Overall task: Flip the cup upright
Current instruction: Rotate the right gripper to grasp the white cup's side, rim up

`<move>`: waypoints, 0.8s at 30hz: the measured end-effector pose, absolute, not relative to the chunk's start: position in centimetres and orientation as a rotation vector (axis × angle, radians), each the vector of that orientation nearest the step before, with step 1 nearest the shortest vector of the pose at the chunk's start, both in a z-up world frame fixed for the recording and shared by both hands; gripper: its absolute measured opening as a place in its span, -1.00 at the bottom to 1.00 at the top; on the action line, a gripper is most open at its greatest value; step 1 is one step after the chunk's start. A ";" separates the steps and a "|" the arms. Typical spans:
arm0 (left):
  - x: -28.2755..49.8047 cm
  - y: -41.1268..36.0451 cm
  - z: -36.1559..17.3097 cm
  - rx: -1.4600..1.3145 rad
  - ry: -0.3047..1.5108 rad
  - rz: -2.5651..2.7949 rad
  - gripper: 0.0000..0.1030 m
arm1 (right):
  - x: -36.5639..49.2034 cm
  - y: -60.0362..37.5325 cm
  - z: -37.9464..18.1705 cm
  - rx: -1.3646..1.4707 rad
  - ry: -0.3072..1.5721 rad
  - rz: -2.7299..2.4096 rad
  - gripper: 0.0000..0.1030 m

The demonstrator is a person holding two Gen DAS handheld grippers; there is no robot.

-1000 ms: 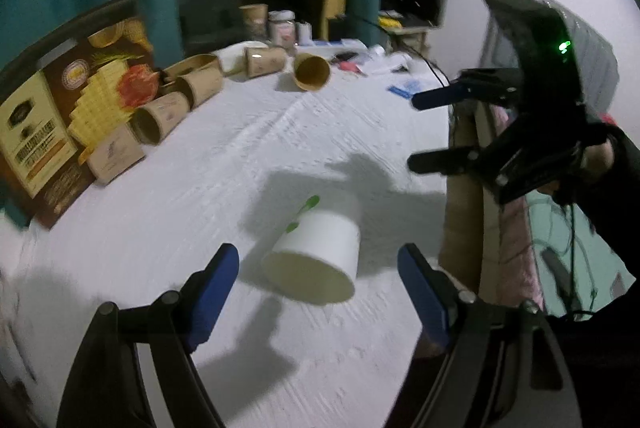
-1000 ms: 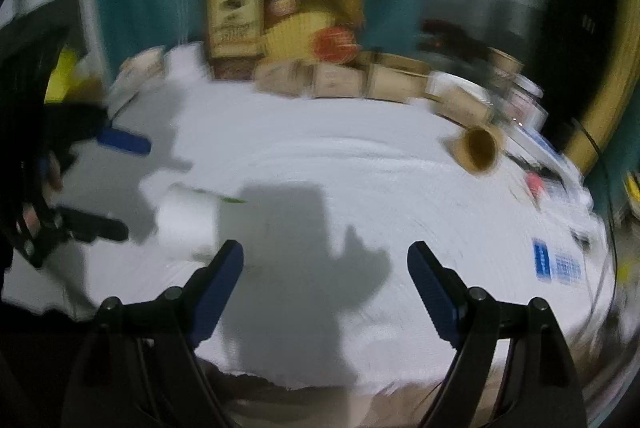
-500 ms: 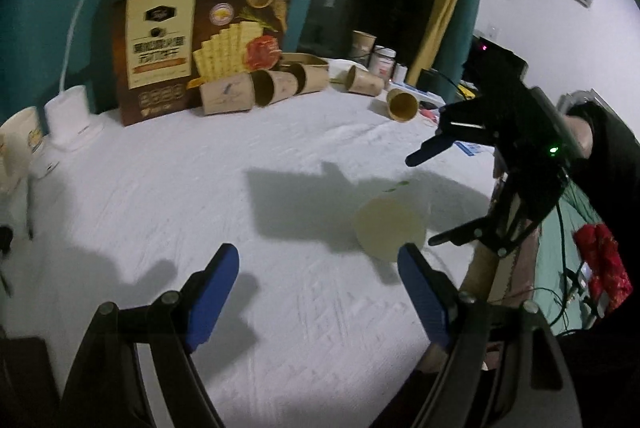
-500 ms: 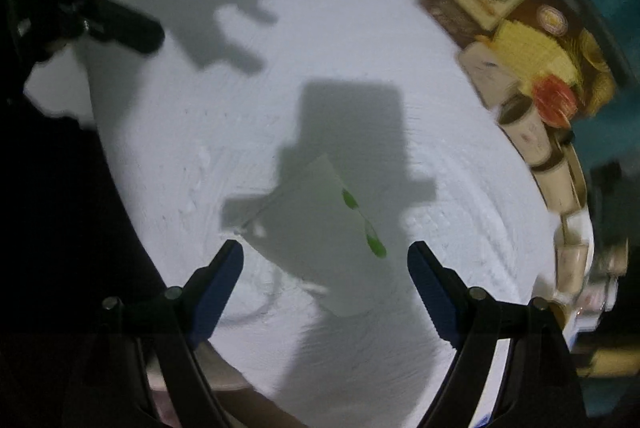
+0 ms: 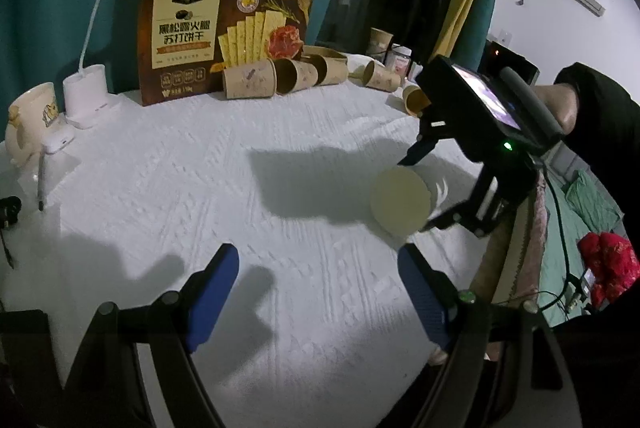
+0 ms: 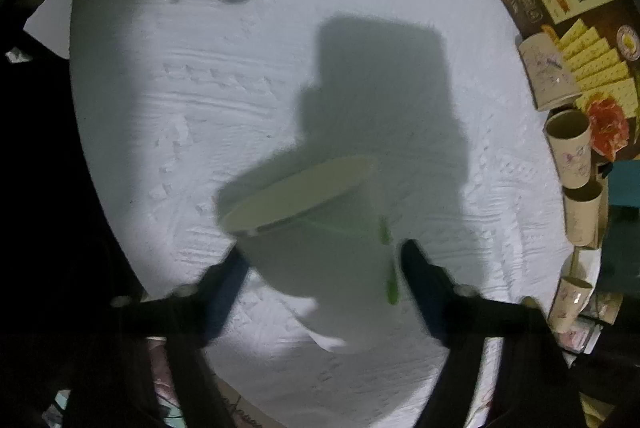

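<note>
A white paper cup (image 5: 401,201) with a green mark lies on its side on the white cloth, near the table's right edge. In the right wrist view the cup (image 6: 320,228) sits between my right gripper's (image 6: 322,268) open fingers, which straddle its body. I cannot tell whether the pads touch it. The right gripper (image 5: 424,188) shows in the left wrist view around the cup. My left gripper (image 5: 318,292) is open and empty, low over the cloth, left of and nearer than the cup.
Several brown paper cups (image 5: 250,83) lie in a row at the back before a cracker box (image 5: 224,28). A white desk lamp (image 5: 86,96) and a mug (image 5: 30,120) stand at far left. The table's right edge (image 5: 496,260) drops to a cluttered floor.
My right gripper has come down over the cup, which now lies between its fingers. The left gripper has swung its view a little further left and stayed open.
</note>
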State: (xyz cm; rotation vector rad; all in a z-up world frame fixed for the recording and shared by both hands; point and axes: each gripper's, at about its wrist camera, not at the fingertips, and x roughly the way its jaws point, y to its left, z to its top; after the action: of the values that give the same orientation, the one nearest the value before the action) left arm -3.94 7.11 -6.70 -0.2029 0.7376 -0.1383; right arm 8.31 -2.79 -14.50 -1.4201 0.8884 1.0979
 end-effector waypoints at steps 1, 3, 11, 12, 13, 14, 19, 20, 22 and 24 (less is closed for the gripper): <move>-3.9 7.0 -6.8 -0.204 0.737 -0.143 0.59 | 8.4 -2.7 -14.5 -1.410 0.893 1.091 0.31; -3.8 6.9 -6.8 -0.209 0.736 -0.148 0.59 | 8.6 -2.8 -14.3 -1.390 0.897 1.092 0.29; -3.4 6.7 -6.6 -0.209 0.732 -0.148 0.59 | 10.1 -3.7 -13.2 -1.284 0.884 1.035 0.29; -3.4 6.6 -6.6 -0.207 0.732 -0.149 0.59 | 10.4 -3.8 -13.2 -1.279 0.883 1.026 0.29; -3.3 6.4 -6.6 -0.206 0.733 -0.150 0.59 | 10.6 -3.9 -13.2 -1.274 0.885 1.015 0.29; -3.2 6.4 -6.6 -0.205 0.733 -0.150 0.59 | 10.9 -4.0 -13.0 -1.263 0.886 1.003 0.29; -3.1 6.4 -6.6 -0.227 0.738 -0.132 0.59 | 13.3 -4.3 -11.3 -1.073 0.934 0.959 0.29; -3.0 6.6 -6.7 -0.239 0.741 -0.124 0.59 | 13.8 -4.6 -10.7 -1.015 0.936 0.954 0.29; -2.8 6.8 -6.9 -0.257 0.748 -0.114 0.59 | 14.4 -5.3 -9.9 -0.931 0.921 0.941 0.29; -2.6 7.2 -7.1 -0.276 0.754 -0.101 0.59 | 15.2 -6.2 -9.1 -0.823 0.886 0.927 0.29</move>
State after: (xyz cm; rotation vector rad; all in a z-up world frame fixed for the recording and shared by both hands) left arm -2.60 7.19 -7.09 -0.2764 0.7541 -0.1006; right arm 15.17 -6.17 -9.12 -0.8232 0.8862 0.9274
